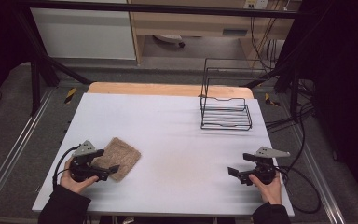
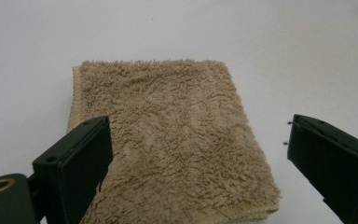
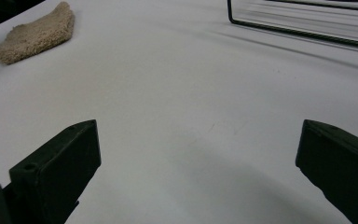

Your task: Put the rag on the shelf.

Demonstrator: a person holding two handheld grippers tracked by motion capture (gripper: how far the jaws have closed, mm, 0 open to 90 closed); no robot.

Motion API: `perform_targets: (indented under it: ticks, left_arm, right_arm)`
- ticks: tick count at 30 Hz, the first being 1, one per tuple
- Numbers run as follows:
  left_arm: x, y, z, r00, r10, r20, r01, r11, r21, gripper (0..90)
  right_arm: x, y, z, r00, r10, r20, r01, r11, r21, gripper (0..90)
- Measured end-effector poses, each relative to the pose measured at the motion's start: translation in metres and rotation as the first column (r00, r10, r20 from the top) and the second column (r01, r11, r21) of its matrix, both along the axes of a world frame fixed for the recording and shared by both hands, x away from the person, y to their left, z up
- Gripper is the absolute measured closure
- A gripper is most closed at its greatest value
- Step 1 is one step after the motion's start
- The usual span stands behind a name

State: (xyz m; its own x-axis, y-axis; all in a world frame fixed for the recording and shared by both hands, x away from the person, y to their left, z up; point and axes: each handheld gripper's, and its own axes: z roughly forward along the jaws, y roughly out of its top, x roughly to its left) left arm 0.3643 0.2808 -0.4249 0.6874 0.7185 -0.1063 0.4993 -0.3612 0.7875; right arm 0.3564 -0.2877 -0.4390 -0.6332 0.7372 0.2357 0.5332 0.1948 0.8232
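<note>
A folded tan terry towel point(image 1: 118, 157) lies on the white table point(image 1: 168, 135) at the front left. My left gripper point(image 1: 106, 161) stands open right at the towel's near edge, jaws wide on either side of it without pressing. In the left gripper view the towel point(image 2: 168, 140) lies between and beyond the two black jaws of the left gripper point(image 2: 198, 163). My right gripper point(image 1: 237, 164) stands open at the front right over bare table, nothing between its jaws. The right gripper view shows the right gripper point(image 3: 198, 172), with the towel point(image 3: 35, 32) far off at upper left.
A black wire rack point(image 1: 225, 110) stands at the back right of the table, its base bars point(image 3: 303, 23) at the top of the right gripper view. Cables trail off the table's right side. A wooden edge point(image 1: 168, 88) runs along the far side.
</note>
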Motion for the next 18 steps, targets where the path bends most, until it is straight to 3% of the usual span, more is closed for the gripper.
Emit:
perform_targets:
  ticks: [10,14,18]
  left_arm:
    - [0.001,-0.009,0.007,0.9999,0.011,0.003,-0.011,0.9999,0.009,7.8]
    - [0.003,-0.017,0.015,0.9999,0.013,0.008,-0.013,0.9999,0.007,10.8]
    - [0.006,-0.03,0.021,0.9999,0.013,0.004,-0.013,0.9994,0.033,14.2]
  right_arm:
    - [0.0,0.004,0.001,1.0,0.004,-0.001,-0.004,1.0,-0.016,0.5]
    - [0.0,0.004,0.001,1.0,0.003,-0.002,-0.003,1.0,-0.016,0.5]
    - [0.0,0.004,0.001,1.0,0.003,-0.002,-0.003,1.0,-0.022,0.5]
